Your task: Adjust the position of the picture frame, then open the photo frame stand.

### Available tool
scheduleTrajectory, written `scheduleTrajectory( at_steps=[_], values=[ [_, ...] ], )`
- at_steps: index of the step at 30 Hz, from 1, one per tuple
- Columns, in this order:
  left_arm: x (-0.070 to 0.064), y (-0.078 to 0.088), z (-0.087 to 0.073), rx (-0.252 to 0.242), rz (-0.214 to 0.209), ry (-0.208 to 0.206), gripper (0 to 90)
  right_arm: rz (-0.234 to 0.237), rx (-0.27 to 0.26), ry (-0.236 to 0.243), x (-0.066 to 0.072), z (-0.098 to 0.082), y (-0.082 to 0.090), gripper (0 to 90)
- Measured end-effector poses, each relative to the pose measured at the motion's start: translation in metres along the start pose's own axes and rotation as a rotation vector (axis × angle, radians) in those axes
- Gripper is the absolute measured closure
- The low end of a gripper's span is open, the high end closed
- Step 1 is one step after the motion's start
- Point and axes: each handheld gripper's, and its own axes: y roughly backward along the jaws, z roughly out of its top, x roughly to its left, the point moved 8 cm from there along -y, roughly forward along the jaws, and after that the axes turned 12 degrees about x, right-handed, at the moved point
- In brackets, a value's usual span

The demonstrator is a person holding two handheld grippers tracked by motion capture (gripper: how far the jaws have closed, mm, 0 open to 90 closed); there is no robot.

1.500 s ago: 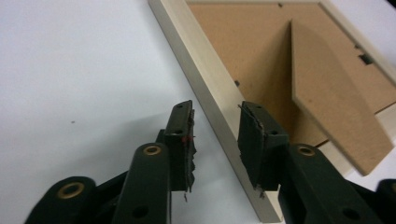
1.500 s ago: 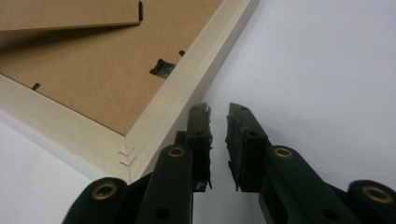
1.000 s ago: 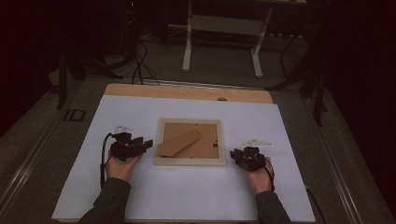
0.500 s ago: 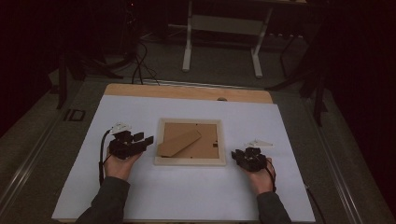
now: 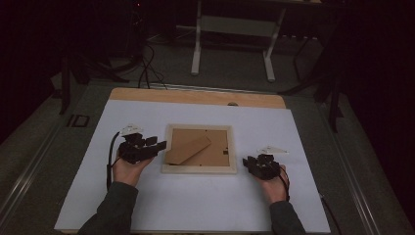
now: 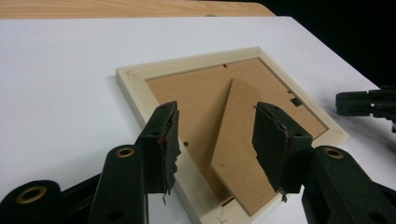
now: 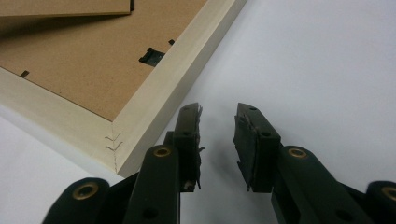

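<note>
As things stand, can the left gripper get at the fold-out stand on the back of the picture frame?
Probably yes. The left gripper sits at the picture frame's left edge, jaws open and empty, aimed at the cardboard stand. Nothing lies between them.

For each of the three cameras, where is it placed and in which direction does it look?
High view: above the person's side, looking forward and down on the white table; both forearms and hands show.
Left gripper view: on the left claw, looking over the pale wooden picture frame lying face down; its jaws stand apart.
Right gripper view: on the right claw, beside the frame's corner.
All three share the frame.
</note>
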Motion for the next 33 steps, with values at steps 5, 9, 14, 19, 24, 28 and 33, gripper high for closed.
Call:
scheduleTrajectory(
  at_steps=[5,9,14,19,24,28,33],
  values=[
    [-0.006,-0.001,0.004,0.010,-0.020,-0.015,51.4,0.003,-0.003,0.000,0.000,0.001,0.001,70.0],
    [-0.011,-0.004,0.008,0.024,-0.037,-0.028,51.4,0.007,-0.001,-0.002,-0.001,0.000,0.000,70.0],
    [-0.014,-0.007,0.014,0.032,-0.040,-0.033,51.4,0.010,0.001,-0.002,0.000,0.000,-0.001,69.9],
    [-0.014,-0.010,0.017,0.035,-0.040,-0.030,51.3,0.010,0.000,-0.003,-0.001,0.000,0.000,69.9],
    [-0.015,-0.014,0.018,0.045,-0.052,-0.037,50.4,0.011,-0.002,-0.001,0.000,0.000,-0.001,69.9],
    [-0.017,-0.016,0.020,0.045,-0.056,-0.043,50.7,0.013,0.000,0.002,0.001,0.001,0.000,69.9],
    [-0.018,-0.018,0.022,0.045,-0.061,-0.048,51.2,0.013,-0.006,0.003,0.001,0.002,0.001,69.9]
  ],
)
